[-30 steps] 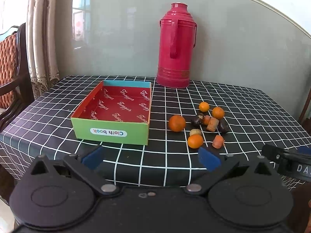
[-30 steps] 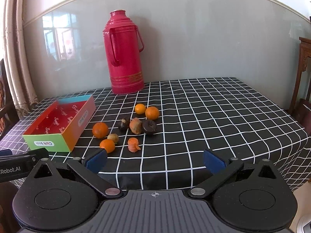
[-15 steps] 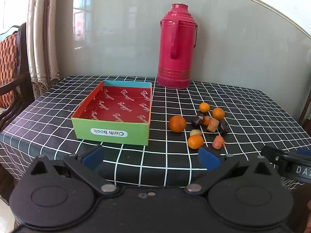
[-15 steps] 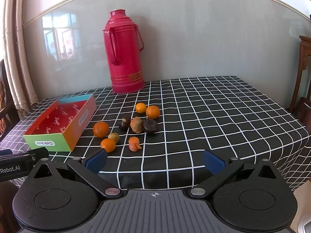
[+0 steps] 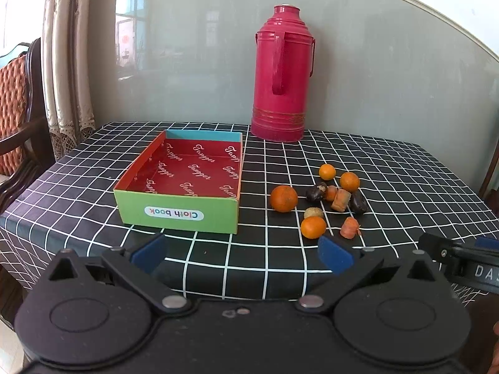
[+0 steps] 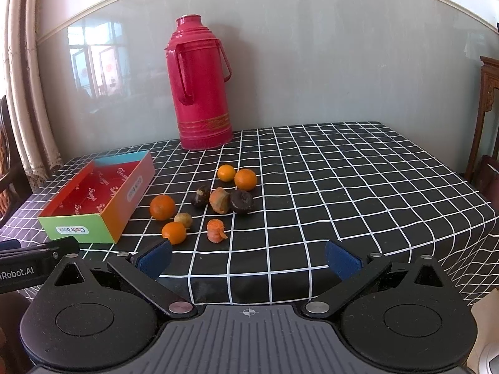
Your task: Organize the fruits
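Note:
An open cardboard box with a red inside and a green front stands on the checked tablecloth; the right wrist view has the box at the left. Right of it lies a cluster of fruit: a large orange, several smaller oranges, dark fruits and carrot-coloured pieces. The same oranges and dark fruit show in the right wrist view. My left gripper is open and holds nothing, at the table's near edge. My right gripper is open too, with nothing in it.
A tall red thermos flask stands at the back of the table near the wall. A wooden chair is at the left, dark wooden furniture at the right. The table's right half carries nothing.
Both grippers have crept slightly towards the table. The fruit and the box have not moved, and both grippers stay open.

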### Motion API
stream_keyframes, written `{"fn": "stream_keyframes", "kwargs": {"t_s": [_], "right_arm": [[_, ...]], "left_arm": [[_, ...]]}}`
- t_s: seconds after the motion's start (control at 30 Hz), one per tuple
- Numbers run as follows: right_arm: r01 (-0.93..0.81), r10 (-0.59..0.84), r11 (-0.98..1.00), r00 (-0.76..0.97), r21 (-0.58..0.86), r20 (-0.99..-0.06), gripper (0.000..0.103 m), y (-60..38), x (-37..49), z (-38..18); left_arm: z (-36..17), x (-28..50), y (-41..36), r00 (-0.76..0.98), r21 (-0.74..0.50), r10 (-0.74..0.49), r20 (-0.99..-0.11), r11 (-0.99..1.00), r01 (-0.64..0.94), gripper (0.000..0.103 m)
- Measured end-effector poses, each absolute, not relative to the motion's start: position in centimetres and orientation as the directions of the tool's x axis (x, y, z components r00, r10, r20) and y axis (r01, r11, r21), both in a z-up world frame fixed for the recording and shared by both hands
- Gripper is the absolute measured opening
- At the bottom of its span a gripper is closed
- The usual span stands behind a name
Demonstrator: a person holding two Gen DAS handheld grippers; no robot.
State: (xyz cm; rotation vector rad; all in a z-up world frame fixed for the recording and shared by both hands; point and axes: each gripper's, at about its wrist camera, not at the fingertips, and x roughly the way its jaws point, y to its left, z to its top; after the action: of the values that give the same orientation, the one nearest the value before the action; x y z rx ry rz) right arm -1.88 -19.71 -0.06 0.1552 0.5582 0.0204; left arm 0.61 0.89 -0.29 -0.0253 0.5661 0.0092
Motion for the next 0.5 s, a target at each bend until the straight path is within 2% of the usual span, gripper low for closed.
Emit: {"fn": "stream_keyframes", "kwargs": {"t_s": [0.5], "right_arm": [[0.055, 0.037, 0.985, 0.859, 0.163, -0.511, 0.103, -20.66, -1.75, -0.05]], "left_arm": [[-0.2, 1.02, 0.29, 0.857, 0.021, 0.001, -0.515, 1.0, 0.012, 0.097]]}}
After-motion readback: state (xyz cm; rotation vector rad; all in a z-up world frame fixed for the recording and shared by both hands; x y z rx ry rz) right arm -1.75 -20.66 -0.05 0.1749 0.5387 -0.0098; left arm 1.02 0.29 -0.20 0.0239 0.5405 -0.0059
